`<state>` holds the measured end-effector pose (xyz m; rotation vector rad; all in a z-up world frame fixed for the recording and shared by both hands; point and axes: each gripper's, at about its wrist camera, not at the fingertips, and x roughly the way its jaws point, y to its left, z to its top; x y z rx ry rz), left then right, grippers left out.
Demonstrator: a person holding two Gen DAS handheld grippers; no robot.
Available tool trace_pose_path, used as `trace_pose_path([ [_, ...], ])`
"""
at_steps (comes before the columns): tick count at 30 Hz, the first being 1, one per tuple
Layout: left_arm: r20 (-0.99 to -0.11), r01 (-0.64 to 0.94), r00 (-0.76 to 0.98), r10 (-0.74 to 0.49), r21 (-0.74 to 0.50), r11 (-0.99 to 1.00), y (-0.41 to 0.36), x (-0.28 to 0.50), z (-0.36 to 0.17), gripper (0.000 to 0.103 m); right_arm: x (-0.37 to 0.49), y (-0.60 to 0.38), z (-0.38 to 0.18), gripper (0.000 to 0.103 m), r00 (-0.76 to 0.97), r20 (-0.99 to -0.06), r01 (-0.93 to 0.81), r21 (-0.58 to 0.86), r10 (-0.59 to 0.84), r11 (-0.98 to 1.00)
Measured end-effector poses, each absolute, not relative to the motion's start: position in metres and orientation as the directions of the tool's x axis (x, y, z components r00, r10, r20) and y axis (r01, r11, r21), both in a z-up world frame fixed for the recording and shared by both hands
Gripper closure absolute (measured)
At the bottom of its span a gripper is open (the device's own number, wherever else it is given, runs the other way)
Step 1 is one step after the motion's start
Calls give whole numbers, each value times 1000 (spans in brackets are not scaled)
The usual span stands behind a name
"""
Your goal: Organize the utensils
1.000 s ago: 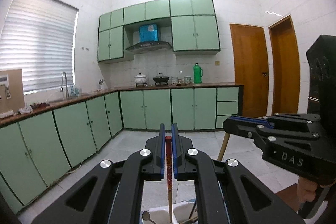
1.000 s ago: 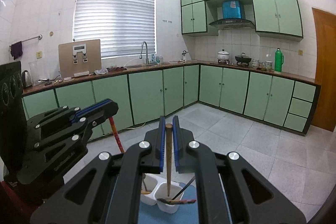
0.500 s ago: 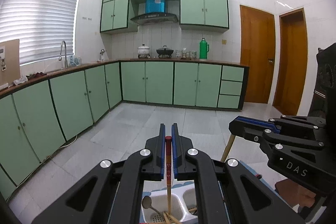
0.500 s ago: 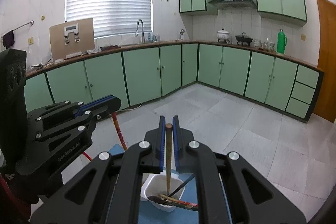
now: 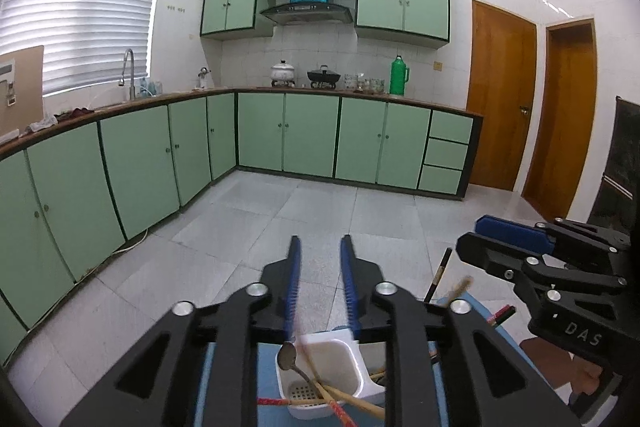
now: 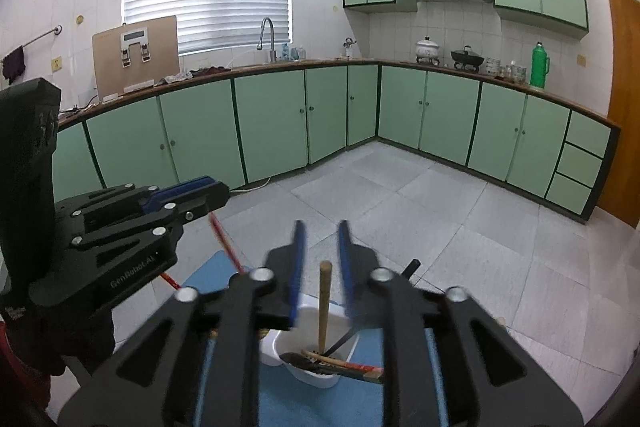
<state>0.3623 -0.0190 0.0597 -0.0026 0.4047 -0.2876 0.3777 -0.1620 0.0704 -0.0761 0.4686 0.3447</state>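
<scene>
Utensils sit in a white holder (image 5: 352,367) on a blue mat (image 5: 476,307), and every place below is given from that holder.

Left wrist view: the left gripper (image 5: 320,263) hangs just above the holder with its jaws opening and nothing between them. Inside the holder lie a spoon (image 5: 289,358), wooden chopsticks (image 5: 352,401) and a red chopstick (image 5: 340,411), the last two leaning out over the near rim. A pale streak just above the holder looks like a stick in fall, too blurred to be sure. To the right of the holder the right gripper (image 5: 480,239) is seen from the side, with a dark stick (image 5: 439,273) and a blurred wooden one (image 5: 460,287) below it.

Right wrist view: the right gripper (image 6: 322,231) is also above the holder (image 6: 316,359), jaws opening. A wooden chopstick (image 6: 324,303) stands between them, its foot in the holder, the pads clear of it. To the left, the left gripper (image 6: 216,189) has a red stick (image 6: 226,247) slanting below it.

Risks, as I judge them: the freed chopstick stands nearly upright, so it may topple over the rim onto the mat. Sticks already overhanging the near rim could be knocked out by a falling one. Either gripper, drawing back low, could catch a leaning stick and tip the light holder.
</scene>
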Motion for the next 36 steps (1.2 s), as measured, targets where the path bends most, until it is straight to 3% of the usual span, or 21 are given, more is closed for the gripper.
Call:
trace_pose_path([
  [3,-358,261,897,-260,-47,964,-16,347,72,61,367,-168,79,67,850,-433,-331,3,300,944],
  [7,-331,242,912,-243,-45,969,-10,319,84,43,344,-182,91,46,875,-397,-299,13,279,954],
  [8,-322,240,916,-241,-46,970,-8,309,86,41,340,-186,92,38,880,-392,-289,11,270,957],
  [13,-304,211,928,-214,-44,977,-2,267,84,24,298,-202,91,15,905,-357,-247,3,232,969],
  [16,-308,194,930,-199,-48,980,1,241,75,17,273,-209,86,7,915,-344,-223,4,210,975],
  [22,-331,169,927,-178,-58,984,0,200,56,6,227,-219,66,5,900,-368,-224,74,235,972],
  [36,-374,156,912,-168,-62,986,-5,136,36,6,160,-208,50,5,878,-399,-250,87,264,964],
])
